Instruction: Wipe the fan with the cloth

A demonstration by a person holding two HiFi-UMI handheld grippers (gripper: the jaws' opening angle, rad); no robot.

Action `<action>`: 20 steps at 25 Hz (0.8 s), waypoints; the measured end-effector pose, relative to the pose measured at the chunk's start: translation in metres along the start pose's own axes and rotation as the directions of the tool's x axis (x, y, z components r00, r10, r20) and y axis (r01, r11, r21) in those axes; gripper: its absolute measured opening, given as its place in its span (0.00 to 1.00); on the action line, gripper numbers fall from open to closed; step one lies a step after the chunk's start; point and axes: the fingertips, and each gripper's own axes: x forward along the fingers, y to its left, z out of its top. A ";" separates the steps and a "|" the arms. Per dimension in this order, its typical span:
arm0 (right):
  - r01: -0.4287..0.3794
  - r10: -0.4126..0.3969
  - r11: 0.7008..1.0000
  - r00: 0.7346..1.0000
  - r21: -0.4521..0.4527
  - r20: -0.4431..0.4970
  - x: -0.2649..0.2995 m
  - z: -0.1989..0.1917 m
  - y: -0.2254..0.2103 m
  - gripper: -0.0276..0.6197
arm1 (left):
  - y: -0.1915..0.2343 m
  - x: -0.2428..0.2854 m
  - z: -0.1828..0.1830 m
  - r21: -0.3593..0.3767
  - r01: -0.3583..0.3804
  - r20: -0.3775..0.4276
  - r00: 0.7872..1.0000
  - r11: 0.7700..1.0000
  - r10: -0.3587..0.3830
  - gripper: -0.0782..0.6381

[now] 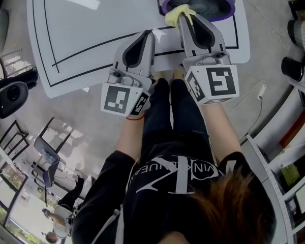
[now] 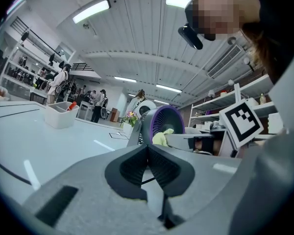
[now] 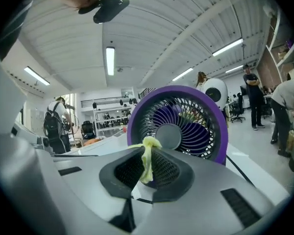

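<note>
Right gripper [image 3: 146, 150] pinches a thin fold of yellow cloth [image 3: 147, 166] right at the purple fan [image 3: 196, 131] on the white table [image 1: 91, 34]. Left gripper [image 2: 148, 147] is pressed together, empty. Risk: the cloth slips out, or a push tips the unbraced fan.

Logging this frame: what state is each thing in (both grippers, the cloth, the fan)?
Left gripper: shut, nothing between the jaws.
Right gripper: shut on the cloth.
Cloth: bunched, held at the front of the fan; contact unclear.
Fan: upright on the table; blades look sharp, so apparently not spinning.
</note>
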 end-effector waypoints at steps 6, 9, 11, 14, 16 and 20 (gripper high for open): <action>-0.042 0.044 0.996 0.999 -0.075 0.024 0.006 0.016 0.016 0.10 | 0.002 -0.003 0.008 0.004 -0.002 0.005 1.000 1.000 0.002 0.12; -0.051 0.054 0.995 0.998 -0.089 0.040 0.006 0.027 0.016 0.10 | 0.003 -0.004 0.016 0.010 -0.004 0.013 1.000 1.000 0.004 0.12; -0.055 0.061 0.993 0.997 -0.103 0.052 0.005 0.034 0.018 0.10 | 0.004 -0.004 0.020 0.011 -0.007 0.020 1.000 1.000 0.007 0.12; -0.056 0.065 0.987 0.996 -0.152 0.061 0.001 0.043 0.023 0.10 | 0.002 -0.005 0.027 0.014 -0.008 0.029 1.000 1.000 0.008 0.12; -0.050 0.069 0.974 0.994 -0.219 0.084 -0.003 0.050 0.030 0.10 | 0.002 -0.005 0.030 0.016 -0.007 0.034 0.999 1.000 0.007 0.12; -0.042 0.093 0.923 0.989 -0.382 0.117 -0.008 0.061 0.055 0.10 | 0.004 -0.003 0.038 0.021 -0.013 0.045 0.999 1.000 0.012 0.12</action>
